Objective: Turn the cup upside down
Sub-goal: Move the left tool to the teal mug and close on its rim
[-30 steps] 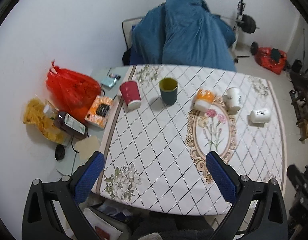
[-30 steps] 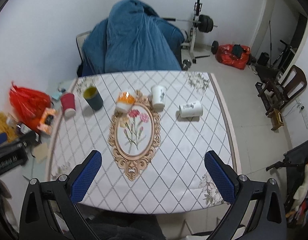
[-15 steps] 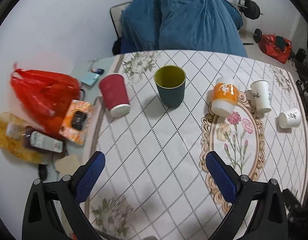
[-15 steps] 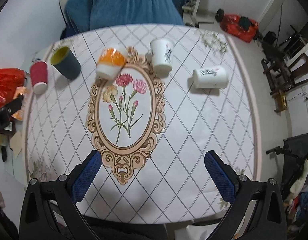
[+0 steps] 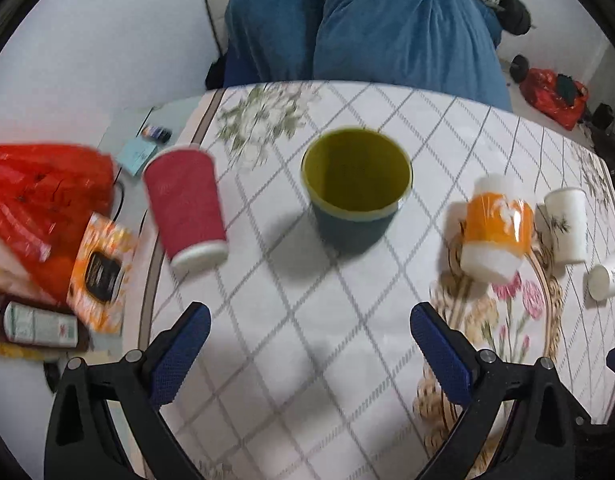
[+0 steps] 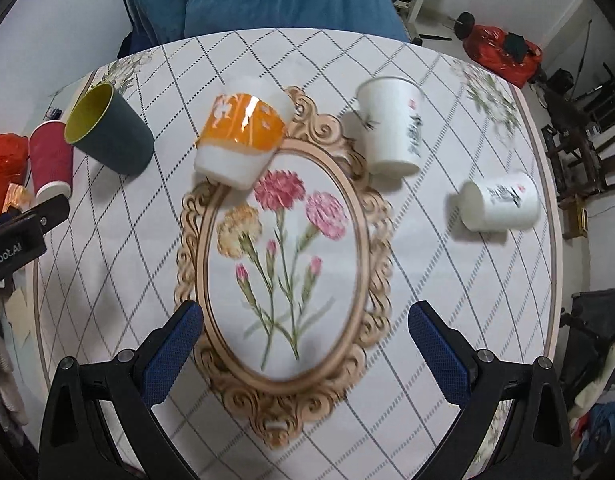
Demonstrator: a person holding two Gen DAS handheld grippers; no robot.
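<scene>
1. A dark teal cup with a yellow-green inside (image 5: 357,188) is standing upright on the table with the white diamond-patterned cloth (image 5: 299,320), mouth up, nothing showing inside it; in the left view it is sitting far of the left gripper, centred between its two fingers.
2. A red ribbed paper cup (image 5: 185,208) is standing mouth-down to the left of the teal cup, near the table's left edge, its white rim on the cloth.
3. An orange-and-white cup (image 6: 241,138) is resting mouth-down to the right of the teal cup, at the far left rim of the printed oval flower frame (image 6: 283,280).
4. A white paper cup with a dark plant print (image 6: 391,128) is standing mouth-down at the frame's far right rim, apart from the orange one.
5. A second white printed cup (image 6: 497,202) is lying on its side further right, near the table's right edge.
6. The left gripper (image 5: 311,354) is hovering over the near part of the cloth with its blue-padded fingers (image 5: 179,354) spread wide, holding nothing and touching nothing.
7. The right gripper (image 6: 305,350) is hanging above the flower frame, its fingers equally wide apart and empty, well short of every cup.
8. A blue blanket-covered heap (image 5: 363,20) is sitting beyond the far edge of the table.
</scene>
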